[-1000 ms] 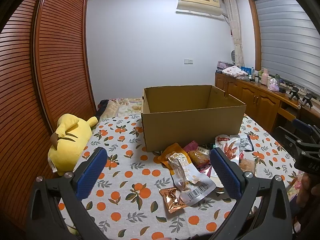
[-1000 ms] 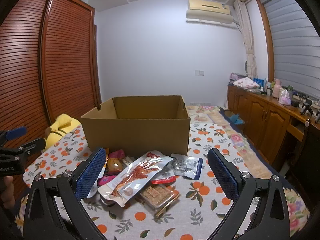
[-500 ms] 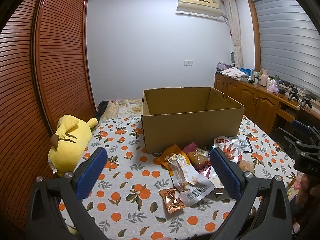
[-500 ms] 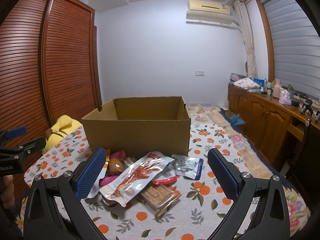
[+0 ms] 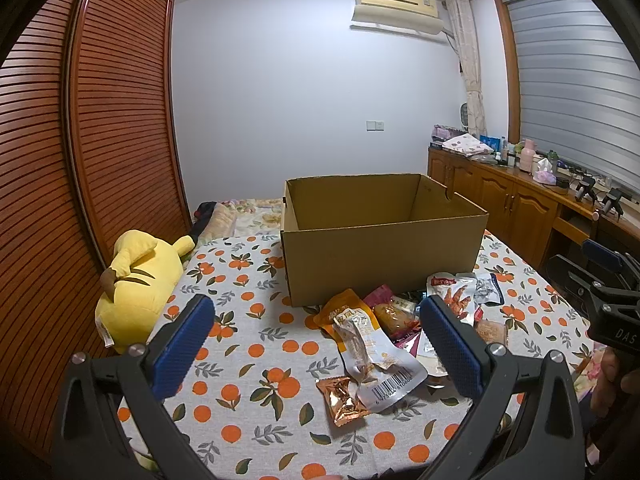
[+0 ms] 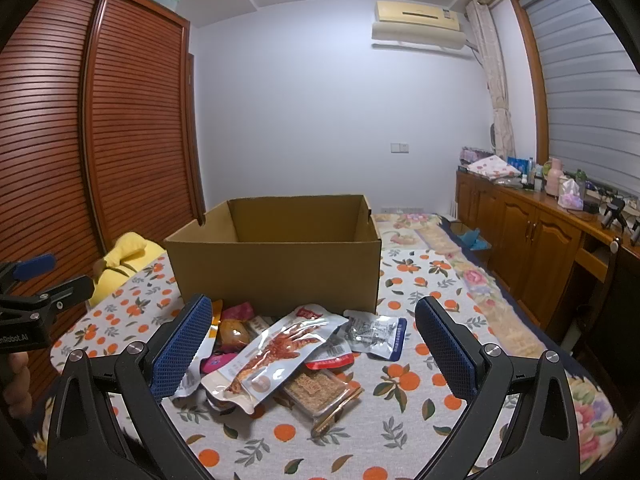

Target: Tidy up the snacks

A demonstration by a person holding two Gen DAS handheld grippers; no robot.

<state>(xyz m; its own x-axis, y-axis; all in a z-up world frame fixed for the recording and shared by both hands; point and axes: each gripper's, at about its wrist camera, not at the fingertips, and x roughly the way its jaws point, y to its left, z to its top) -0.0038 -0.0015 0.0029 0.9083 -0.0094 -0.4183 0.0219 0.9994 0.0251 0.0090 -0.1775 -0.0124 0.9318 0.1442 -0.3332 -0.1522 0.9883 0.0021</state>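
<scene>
An open cardboard box stands on the orange-print cloth; it also shows in the right wrist view. A pile of snack packets lies in front of it: a pale barcode packet, a small copper packet, an orange pouch, a long chicken-feet packet, a brown bar, a grey-blue packet. My left gripper is open and empty above the pile's left side. My right gripper is open and empty above the pile.
A yellow plush toy lies at the cloth's left edge. A slatted wooden wardrobe stands on the left. A wooden sideboard with bottles stands on the right. Floral bedding lies behind the box.
Both grippers have risen and drawn back slightly, so the box and packets sit a little lower in view. Both stay open and empty.
</scene>
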